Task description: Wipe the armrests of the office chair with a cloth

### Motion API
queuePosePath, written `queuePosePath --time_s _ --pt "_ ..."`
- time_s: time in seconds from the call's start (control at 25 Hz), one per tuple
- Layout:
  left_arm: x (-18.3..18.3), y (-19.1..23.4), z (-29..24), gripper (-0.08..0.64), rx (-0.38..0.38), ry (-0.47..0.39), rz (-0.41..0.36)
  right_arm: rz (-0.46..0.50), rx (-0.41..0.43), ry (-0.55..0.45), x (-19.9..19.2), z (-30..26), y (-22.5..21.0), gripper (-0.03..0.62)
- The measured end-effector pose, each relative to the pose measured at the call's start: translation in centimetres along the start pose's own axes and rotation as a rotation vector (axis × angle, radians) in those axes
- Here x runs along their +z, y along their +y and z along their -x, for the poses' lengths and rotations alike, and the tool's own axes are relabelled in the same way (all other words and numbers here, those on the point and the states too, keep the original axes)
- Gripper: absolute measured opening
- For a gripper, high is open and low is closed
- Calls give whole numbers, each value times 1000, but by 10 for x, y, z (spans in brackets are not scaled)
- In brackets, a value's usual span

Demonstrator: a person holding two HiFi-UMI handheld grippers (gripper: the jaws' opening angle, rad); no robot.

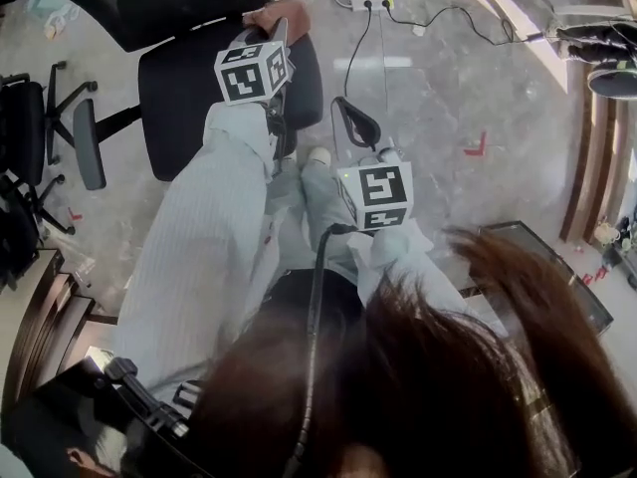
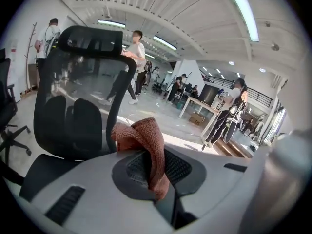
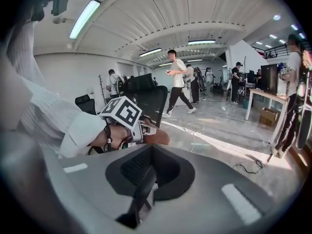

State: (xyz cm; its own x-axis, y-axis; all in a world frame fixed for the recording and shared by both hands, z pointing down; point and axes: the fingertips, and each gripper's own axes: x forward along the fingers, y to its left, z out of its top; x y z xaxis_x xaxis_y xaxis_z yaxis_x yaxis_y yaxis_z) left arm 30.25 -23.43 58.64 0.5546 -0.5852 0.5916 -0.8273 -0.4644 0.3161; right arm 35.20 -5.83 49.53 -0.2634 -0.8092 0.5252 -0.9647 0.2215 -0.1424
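Observation:
In the head view the black office chair (image 1: 199, 78) stands ahead of me, one armrest (image 1: 88, 142) at its left and the other armrest (image 1: 356, 122) at its right. My left gripper (image 1: 274, 30) is over the seat's far side, shut on a reddish-brown cloth (image 1: 281, 14). In the left gripper view the cloth (image 2: 145, 143) is pinched in the left gripper (image 2: 157, 177) and folds up above the jaws, with the mesh backrest (image 2: 78, 96) beyond it. My right gripper (image 1: 386, 153) hangs just behind the right armrest. The right gripper (image 3: 146, 174) has its jaws together with nothing between them.
More office chairs (image 1: 30, 127) stand at the left. A power strip (image 1: 371, 2) and its cables lie on the floor beyond the chair. Several people walk in the hall, and a table (image 3: 263, 99) stands at the right.

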Motion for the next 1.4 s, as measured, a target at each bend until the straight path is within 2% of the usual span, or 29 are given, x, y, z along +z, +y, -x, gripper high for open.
queuePosePath --time_s 0.16,0.52,0.76,1.08,1.24,1.4 --pt "-29 0 2 38 -4 79 -7 -11 -11 -6 2 -1 -9 0" --pt "-68 -21 18 38 -85 159 11 10 35 -13 5 -17 -1 0" --pt "-99 -45 98 38 -131 176 45 32 57 -42 11 19 44 0" --pt "-132 -70 142 38 -169 194 19 35 47 -46 7 35 52 0" --pt "-139 -81 151 38 -198 217 7 25 33 -45 3 40 49 0" --pt "-137 -89 144 38 -225 233 -46 1 10 -31 -2 39 43 0"
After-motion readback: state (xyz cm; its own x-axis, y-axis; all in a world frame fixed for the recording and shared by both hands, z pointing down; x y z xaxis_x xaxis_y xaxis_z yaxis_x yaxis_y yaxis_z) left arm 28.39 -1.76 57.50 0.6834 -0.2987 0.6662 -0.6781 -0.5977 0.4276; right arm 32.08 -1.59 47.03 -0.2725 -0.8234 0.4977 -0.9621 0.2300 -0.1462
